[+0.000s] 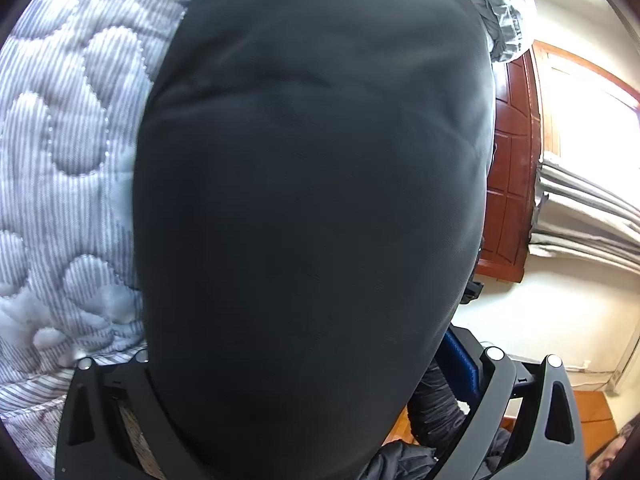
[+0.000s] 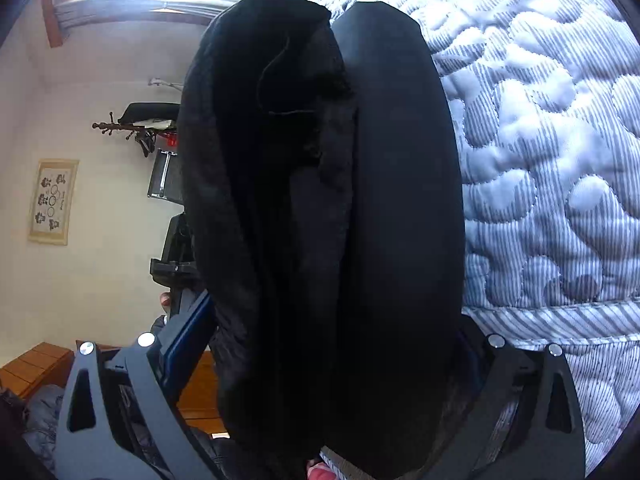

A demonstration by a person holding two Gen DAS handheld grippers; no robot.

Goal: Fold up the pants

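The black pants (image 1: 312, 160) fill the middle of the left wrist view as one smooth dark sheet over the quilted bed. My left gripper (image 1: 320, 360) has its jaws wide apart, and the cloth passes between them and hides the inner pads. In the right wrist view the pants (image 2: 328, 200) appear as a thick folded bundle, fuzzy inner side on the left and smooth side on the right. My right gripper (image 2: 320, 344) stands wide with this bundle between its fingers (image 2: 184, 328). I see no pad clearly pressing the cloth.
A grey-and-white striped quilt (image 2: 540, 160) covers the bed (image 1: 60, 160). A brown wooden door (image 1: 512, 160), pleated curtains (image 1: 580, 200), a coat rack (image 2: 132, 128) and a wall picture (image 2: 52, 200) stand beyond. A wooden floor (image 1: 596, 412) lies below, with a dark padded sleeve (image 1: 436, 408) nearby.
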